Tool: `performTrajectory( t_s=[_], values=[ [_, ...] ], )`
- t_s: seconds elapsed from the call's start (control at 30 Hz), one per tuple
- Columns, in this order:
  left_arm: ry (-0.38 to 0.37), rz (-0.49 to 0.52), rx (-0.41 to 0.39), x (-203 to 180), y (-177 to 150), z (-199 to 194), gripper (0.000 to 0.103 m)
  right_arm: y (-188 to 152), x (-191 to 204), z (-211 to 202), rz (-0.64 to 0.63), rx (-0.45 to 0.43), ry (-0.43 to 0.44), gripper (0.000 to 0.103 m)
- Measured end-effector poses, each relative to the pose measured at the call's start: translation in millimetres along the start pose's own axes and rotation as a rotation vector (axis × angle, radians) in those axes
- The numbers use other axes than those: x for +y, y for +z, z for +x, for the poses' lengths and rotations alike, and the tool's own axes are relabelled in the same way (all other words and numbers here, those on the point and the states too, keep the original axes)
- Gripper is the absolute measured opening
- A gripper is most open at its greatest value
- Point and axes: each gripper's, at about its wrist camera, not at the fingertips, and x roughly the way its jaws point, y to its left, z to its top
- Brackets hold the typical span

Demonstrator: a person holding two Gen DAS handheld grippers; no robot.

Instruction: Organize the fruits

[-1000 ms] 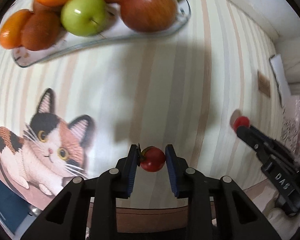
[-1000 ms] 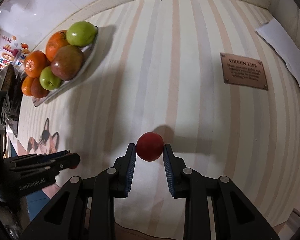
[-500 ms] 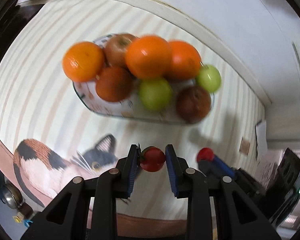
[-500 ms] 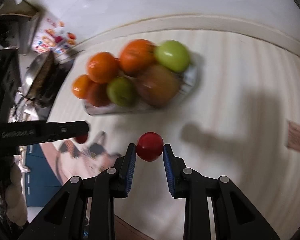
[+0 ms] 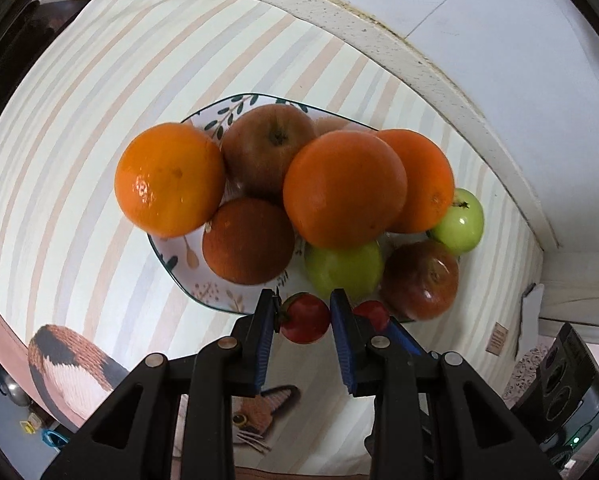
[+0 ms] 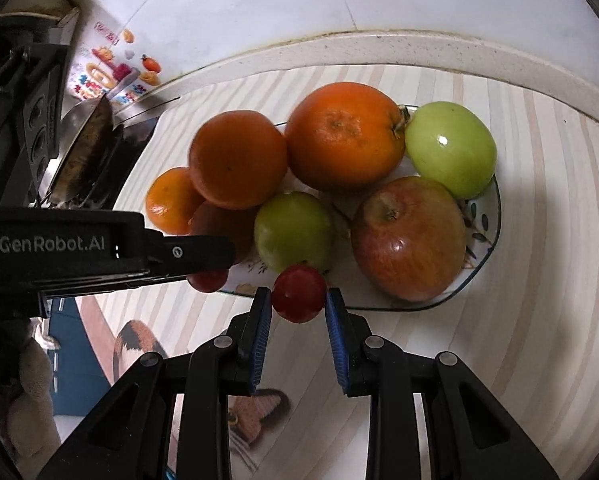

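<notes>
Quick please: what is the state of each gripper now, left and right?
Left gripper: closed on a small red tomato with a green stem.
Right gripper: closed on another small red tomato.

"GenRobot.AI" in pale letters along the black body of the left gripper [image 6: 209,258], at the left edge of the right wrist view. Small brown plaque [image 5: 496,337] at lower right of the left wrist view, wording too small to read.
</notes>
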Motion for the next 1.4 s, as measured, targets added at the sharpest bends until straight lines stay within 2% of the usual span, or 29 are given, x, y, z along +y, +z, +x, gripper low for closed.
performTrajectory(
  t_s=[0.1,0.13,0.17,0.2,0.3,0.33,0.37,0.47,0.6,0.8,1.07,1.23,1.4],
  values=[
    [0.043,0.006,0.002,-2,2,1,0.026,1,-5,4,0.035,-0.001,-0.003,0.032],
    [0.050,0.007,-0.001,-2,2,0,0.027,2,-5,4,0.042,-0.001,-0.001,0.039],
    [0.055,0.007,-0.008,-2,2,-2,0.030,2,-6,3,0.051,-0.004,-0.003,0.051],
    [0.064,0.006,-0.015,-2,2,-4,0.033,1,-7,1,0.055,-0.009,0.004,0.055],
    [0.052,0.000,-0.022,0,1,-10,0.057,0,-6,-7,0.057,-0.016,0.003,0.067],
    [0.054,0.003,-0.028,1,0,-13,0.068,-1,-5,-10,0.059,-0.014,0.007,0.075],
    [0.056,0.007,-0.034,1,-2,-16,0.074,-2,-4,-14,0.060,-0.013,0.006,0.081],
    [0.062,0.011,-0.058,4,-10,-26,0.074,-6,-5,-29,0.060,-0.013,-0.015,0.091],
    [0.109,0.023,-0.110,11,-28,-45,0.083,-10,-6,-52,0.022,-0.022,-0.101,0.093],
    [0.228,0.042,-0.210,15,-66,-74,0.083,-14,-5,-83,-0.033,-0.031,-0.198,0.096],
    [0.268,0.030,-0.303,16,-109,-107,0.083,-23,11,-131,-0.082,-0.089,-0.226,0.097],
    [0.267,0.050,-0.374,9,-132,-135,0.083,-35,30,-160,-0.099,-0.137,-0.240,0.098],
    [0.260,0.108,-0.444,4,-162,-168,0.096,-61,53,-204,-0.098,-0.214,-0.258,0.099]
  ],
)
